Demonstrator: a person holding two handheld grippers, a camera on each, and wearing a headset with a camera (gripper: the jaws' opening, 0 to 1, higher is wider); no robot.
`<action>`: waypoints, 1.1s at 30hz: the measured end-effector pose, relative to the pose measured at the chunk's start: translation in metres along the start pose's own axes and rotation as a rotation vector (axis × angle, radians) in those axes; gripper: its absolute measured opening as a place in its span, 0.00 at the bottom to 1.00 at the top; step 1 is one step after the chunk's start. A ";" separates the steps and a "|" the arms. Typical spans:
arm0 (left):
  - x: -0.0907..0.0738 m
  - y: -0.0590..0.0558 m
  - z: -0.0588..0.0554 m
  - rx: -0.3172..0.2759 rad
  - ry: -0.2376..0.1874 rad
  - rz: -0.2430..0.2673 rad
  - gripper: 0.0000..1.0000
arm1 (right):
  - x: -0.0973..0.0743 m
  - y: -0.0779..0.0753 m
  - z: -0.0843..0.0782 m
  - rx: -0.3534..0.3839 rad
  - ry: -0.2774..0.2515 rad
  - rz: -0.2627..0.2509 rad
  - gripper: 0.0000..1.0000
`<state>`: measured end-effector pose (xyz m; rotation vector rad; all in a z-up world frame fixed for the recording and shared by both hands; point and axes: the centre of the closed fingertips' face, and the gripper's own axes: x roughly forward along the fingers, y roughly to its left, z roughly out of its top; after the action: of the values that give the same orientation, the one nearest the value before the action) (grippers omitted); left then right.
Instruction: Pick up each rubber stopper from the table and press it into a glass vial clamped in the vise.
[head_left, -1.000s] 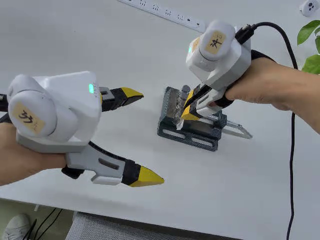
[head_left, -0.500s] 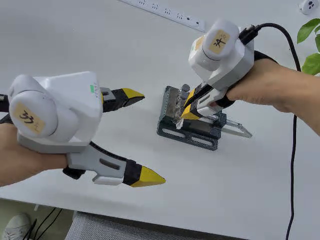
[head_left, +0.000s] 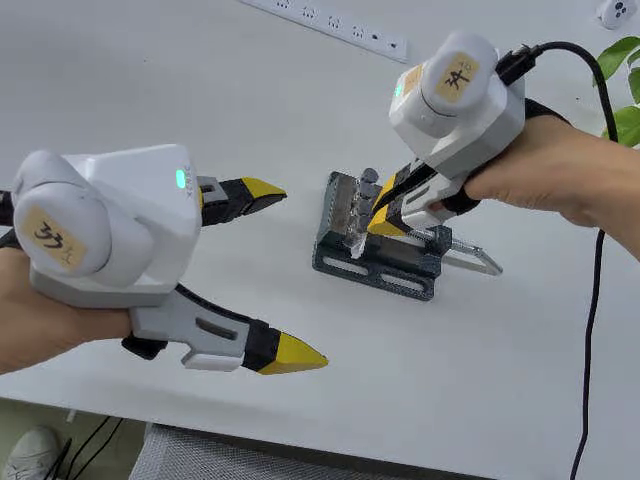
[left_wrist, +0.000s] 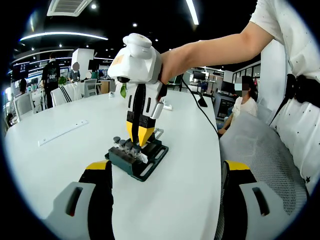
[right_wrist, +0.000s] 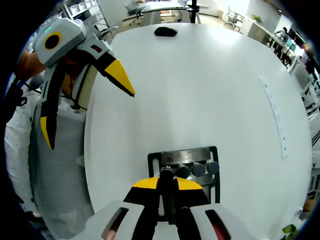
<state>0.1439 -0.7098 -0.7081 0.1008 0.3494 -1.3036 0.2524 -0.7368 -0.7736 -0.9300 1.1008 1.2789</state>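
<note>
**Head view.** The vise (head_left: 372, 268) sits on the table (head_left: 200, 90), right of centre, with a row of vials (head_left: 357, 210) clamped in it. The right tongs (head_left: 378, 226) point down onto the near end of that row with the jaws drawn together. Their yellow tips cover the spot they bear on, so I cannot tell whether they pinch something or only press on it. Grey stoppers (head_left: 370, 177) cap the vials at the far end.

The main risk, as I judge it, is a push that runs off the vial's axis. That could cock a stopper in the mouth, let the tips skid onto the neighbouring vial, or crack the glass.

The left tongs (head_left: 283, 272) hang to the left, spread wide and empty, well apart from the vise. Nothing steadies the vise, so a hard press might shift it on the table.

**Left gripper view.** This gripper's own jaws stand far apart with nothing between them. Beyond them the right tongs rise nearly upright over the vise. The stoppers show as small dark caps, too small to tell how deep each one sits.

**Right gripper view.** The jaws nearly meet, leaving a slim dark gap, just behind the left-end cap of a row of four. That cap is half covered by the tips. The glass below is hidden by the caps and the vise, so any tilt or crack could not be seen from here. The left tongs show at the upper left, jaws splayed.
</note>
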 end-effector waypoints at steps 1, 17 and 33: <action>0.000 0.000 0.000 0.001 0.000 0.000 0.91 | 0.001 -0.001 0.000 0.001 -0.004 -0.001 0.06; 0.000 0.000 -0.002 0.000 0.001 -0.004 0.91 | 0.006 0.001 0.002 -0.001 -0.005 0.013 0.00; 0.000 0.002 -0.002 -0.004 -0.005 -0.004 0.90 | 0.008 0.000 0.001 0.002 0.009 0.027 0.01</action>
<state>0.1451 -0.7090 -0.7105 0.0933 0.3485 -1.3072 0.2526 -0.7337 -0.7807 -0.9235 1.1246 1.2963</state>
